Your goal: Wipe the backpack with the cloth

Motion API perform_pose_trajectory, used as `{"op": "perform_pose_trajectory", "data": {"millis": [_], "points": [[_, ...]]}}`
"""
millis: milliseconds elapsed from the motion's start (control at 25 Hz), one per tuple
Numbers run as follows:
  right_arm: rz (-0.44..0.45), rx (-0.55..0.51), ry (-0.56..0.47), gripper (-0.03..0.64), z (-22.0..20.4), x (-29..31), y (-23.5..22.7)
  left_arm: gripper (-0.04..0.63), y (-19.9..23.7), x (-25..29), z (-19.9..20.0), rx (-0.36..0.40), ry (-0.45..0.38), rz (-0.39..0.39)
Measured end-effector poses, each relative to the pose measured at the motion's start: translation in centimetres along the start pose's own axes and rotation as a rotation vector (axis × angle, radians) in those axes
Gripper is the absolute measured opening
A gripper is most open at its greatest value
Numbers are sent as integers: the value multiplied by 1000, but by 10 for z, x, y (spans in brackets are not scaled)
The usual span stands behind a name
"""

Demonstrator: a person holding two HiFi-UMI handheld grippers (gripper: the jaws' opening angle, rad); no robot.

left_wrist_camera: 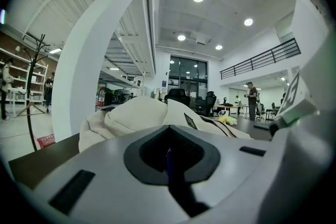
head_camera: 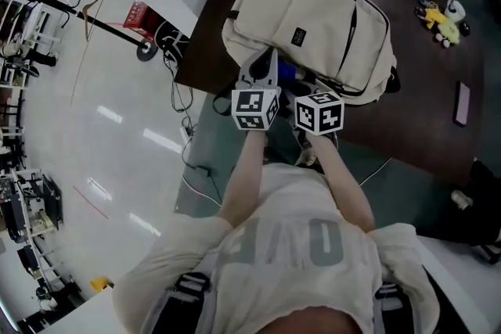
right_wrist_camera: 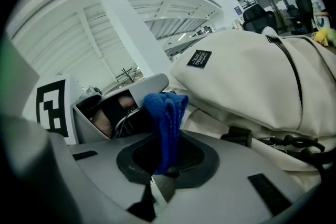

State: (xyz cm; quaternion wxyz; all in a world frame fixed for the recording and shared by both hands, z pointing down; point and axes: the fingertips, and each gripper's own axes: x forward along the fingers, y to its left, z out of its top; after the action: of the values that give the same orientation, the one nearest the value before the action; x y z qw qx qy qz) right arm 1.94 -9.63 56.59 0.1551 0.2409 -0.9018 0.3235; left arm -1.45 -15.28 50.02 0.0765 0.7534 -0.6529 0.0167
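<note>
From the head view, the person's two forearms reach toward 12 o'clock from the chest, each hand holding a gripper side by side at the near edge of a dark table (head_camera: 423, 90). The right gripper (right_wrist_camera: 165, 165) has its jaws clamped on a blue cloth (right_wrist_camera: 165, 113), which stands up out of them in a bunched fold and lies just beside the near lower edge of the backpack (head_camera: 313, 19). At 9 o'clock from it, the left gripper (left_wrist_camera: 168, 157) has its jaws pressed together. A thin blue sliver shows along their seam, and I cannot tell what it is. Its tip points at the backpack's near left corner, and in the right gripper view the cloth sits close against this gripper's side. The cream backpack lies flat on the table at 12 o'clock from both grippers, front panel up, with a small dark label and dark zip lines running across it. Its black straps trail at the near right side. Farther off, at 2 o'clock, a yellow soft toy (head_camera: 442, 21) sits on the table, and at 3 o'clock a dark phone (head_camera: 462, 103) lies flat, well apart from the backpack. A pale glossy floor (head_camera: 117, 129) spreads out at 9 o'clock.
</note>
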Motion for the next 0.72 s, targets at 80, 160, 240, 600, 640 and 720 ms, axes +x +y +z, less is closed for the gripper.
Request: {"op": "perform_pose_trajectory", "data": {"millis": [80,160,240,600,640,720], "points": [[11,-3,8,44,-2,-2,-1,5,0,0,-3,5,5,7],[17,17,11,44,-4,-5,-4,5,0,0,-6,15,8,7],[-22,19,15,44,-7,-13,-16,5,0,0,-8,27,9,7],[-147,2,30,43,-23,-51,-62,5,2,0,-8,66,6,77],[-151,5,27,44,-23,-54,-64,5,-1,0,-6,65,-1,70],[-158,21,18,44,-25,-61,-69,5,-13,0,-1,61,-22,33]]}}
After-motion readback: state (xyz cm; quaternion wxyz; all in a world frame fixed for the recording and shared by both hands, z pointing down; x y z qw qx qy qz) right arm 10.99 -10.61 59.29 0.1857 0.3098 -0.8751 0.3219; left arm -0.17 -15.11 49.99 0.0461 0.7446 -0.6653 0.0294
